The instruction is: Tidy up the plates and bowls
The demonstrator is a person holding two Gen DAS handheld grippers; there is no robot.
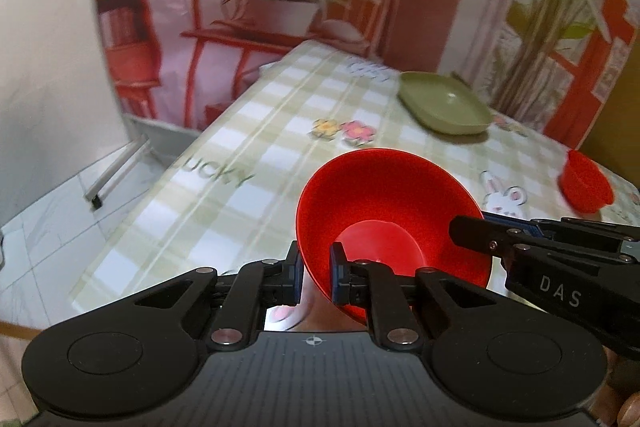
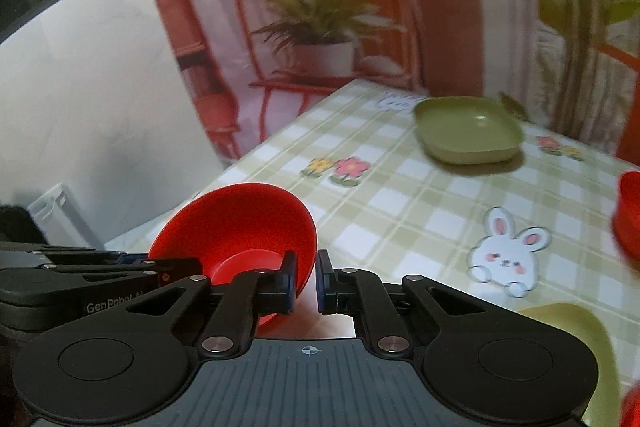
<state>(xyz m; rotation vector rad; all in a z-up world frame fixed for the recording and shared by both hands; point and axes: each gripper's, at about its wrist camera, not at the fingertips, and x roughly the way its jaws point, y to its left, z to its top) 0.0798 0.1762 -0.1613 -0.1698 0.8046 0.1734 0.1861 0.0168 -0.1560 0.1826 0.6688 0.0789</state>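
A red bowl (image 1: pixel 384 211) hangs tilted above the checked tablecloth, held from both sides. My left gripper (image 1: pixel 316 267) is shut on the bowl's left rim, one pad inside and one outside. My right gripper (image 1: pixel 460 231) comes in from the right and clamps the opposite rim. In the right wrist view the same red bowl (image 2: pixel 240 227) sits left of centre, with my right gripper (image 2: pixel 307 279) shut on its right rim and my left gripper (image 2: pixel 180 267) reaching in from the left. A green rectangular plate (image 1: pixel 444 103) (image 2: pixel 468 131) lies at the far side of the table.
A second red bowl (image 1: pixel 584 187) (image 2: pixel 628 211) stands at the table's right edge. A pale yellow-green dish (image 2: pixel 572 331) lies close at the lower right. The table (image 1: pixel 248 155) ends on the left, with tiled floor below. A printed backdrop hangs behind.
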